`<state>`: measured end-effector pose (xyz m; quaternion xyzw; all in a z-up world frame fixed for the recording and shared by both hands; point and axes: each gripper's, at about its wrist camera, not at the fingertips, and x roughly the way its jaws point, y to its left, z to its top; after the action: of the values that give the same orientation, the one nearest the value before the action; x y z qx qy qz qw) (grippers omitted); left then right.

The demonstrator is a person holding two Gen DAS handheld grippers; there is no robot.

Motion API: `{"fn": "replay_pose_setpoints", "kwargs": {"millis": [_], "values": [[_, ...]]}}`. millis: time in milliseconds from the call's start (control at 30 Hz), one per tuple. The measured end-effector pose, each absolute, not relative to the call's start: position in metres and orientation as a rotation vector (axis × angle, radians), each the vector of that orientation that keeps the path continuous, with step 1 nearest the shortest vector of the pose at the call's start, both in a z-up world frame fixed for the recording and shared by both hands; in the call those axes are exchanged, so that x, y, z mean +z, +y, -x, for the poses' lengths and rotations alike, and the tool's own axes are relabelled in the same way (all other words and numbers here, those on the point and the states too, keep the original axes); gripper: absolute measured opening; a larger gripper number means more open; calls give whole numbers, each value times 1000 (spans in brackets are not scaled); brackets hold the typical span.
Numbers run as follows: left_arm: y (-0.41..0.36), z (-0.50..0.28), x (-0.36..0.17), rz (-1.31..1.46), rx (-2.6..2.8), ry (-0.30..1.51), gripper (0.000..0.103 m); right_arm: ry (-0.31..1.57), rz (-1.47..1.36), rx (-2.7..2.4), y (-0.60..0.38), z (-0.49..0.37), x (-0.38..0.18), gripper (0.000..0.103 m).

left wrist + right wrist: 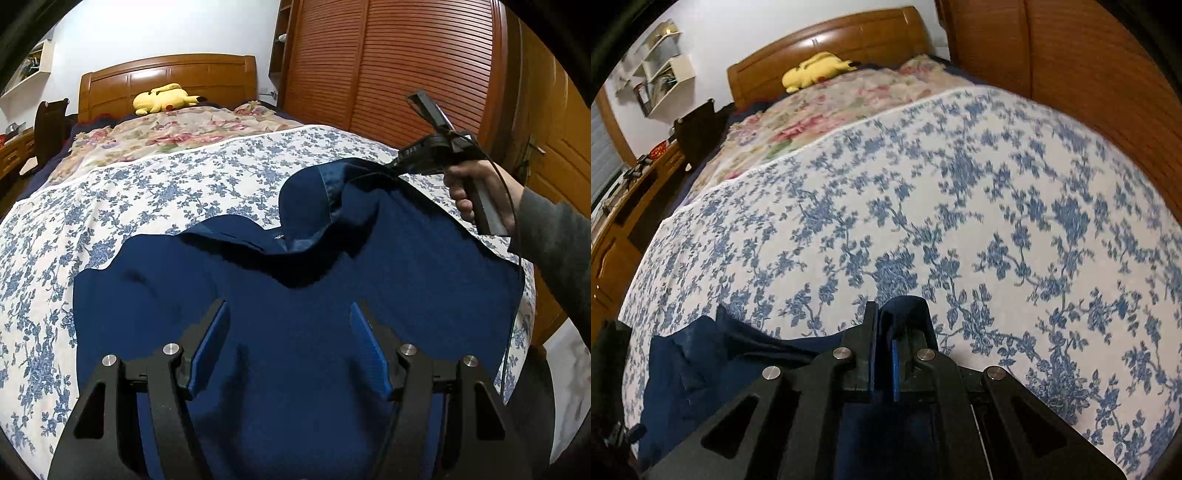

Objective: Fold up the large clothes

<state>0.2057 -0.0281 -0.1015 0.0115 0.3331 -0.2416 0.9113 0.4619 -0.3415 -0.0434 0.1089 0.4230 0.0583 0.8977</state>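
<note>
Over by the wooden desk (613, 221) on the left side of the bed (184, 177) nothing is in play; the work sits on the blue-flowered sheet at the near end of the bed, well short of the yellow plush toy (166, 98) by the headboard. There a large navy garment (295, 295) lies spread across the sheet, its collar end toward the headboard and its body running off the near edge of the bed. The left hand-held gripper (290, 314) hangs just above the middle of the cloth with its fingers wide apart, holding nothing. Farther right, the right hand-held gripper (884, 325) has its fingers pinched together on a corner of the garment near the collar, lifting that edge clear of the bed so the fabric drapes down in a slack ridge. The cloth looks like soft, thickish knit: limp, likely to sag and bunch between grips, not slippery, and in no way fragile. I would judge the seams and outer corners the best places to take hold, with both grips kept wide so the fold lands flat.
</note>
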Motion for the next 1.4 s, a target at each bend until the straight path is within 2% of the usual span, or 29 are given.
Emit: {"fn": "replay_pose_setpoints", "kwargs": {"millis": [67,100,133,200,367,600,667,700,733,767,800,833,933,1100,1167,1233,1267,1300,1400], "values": [[-29,-207,-102,-26,-497,689,68,892,-254,132,-340,-463,-39,16],[-29,-206,-102,-27,-498,690,68,892,-265,141,-342,-462,-38,30],[-30,-206,-103,-28,-498,690,68,886,-278,138,-345,-461,-37,53],[-30,-206,-103,-30,-497,691,68,876,-322,143,-355,-456,-29,71],[-29,-207,-103,-26,-494,691,68,890,-200,69,-353,-443,-22,72],[-31,-207,-103,-32,-493,695,68,996,-82,96,-331,-450,-61,72],[-31,-207,-103,-33,-494,696,68,1031,-87,77,-331,-457,-75,67],[-31,-207,-104,-33,-494,698,68,1052,-94,76,-331,-460,-82,57],[-31,-207,-104,-33,-494,699,68,1069,-99,88,-330,-464,-87,40],[-30,-208,-104,-32,-494,700,68,1072,-91,104,-328,-465,-89,27],[-30,-208,-104,-31,-494,701,68,1051,-63,119,-323,-463,-86,8],[-31,-208,-104,-30,-493,701,68,1013,-37,134,-319,-460,-81,5],[-30,-209,-105,-28,-490,702,68,869,-1,53,-323,-449,-57,3],[-28,-210,-106,-19,-482,709,68,933,-17,-102,-341,-459,-69,4],[-27,-210,-105,-17,-476,707,68,922,19,-118,-334,-460,-67,14],[-25,-210,-104,-18,-464,705,68,897,45,-117,-324,-457,-62,36],[-25,-210,-104,-19,-455,705,68,880,42,-92,-319,-455,-58,41],[-24,-211,-104,-20,-448,706,68,867,37,-60,-311,-450,-52,44],[-21,-213,-105,-19,-424,709,68,852,46,34,-292,-438,-42,44]]}}
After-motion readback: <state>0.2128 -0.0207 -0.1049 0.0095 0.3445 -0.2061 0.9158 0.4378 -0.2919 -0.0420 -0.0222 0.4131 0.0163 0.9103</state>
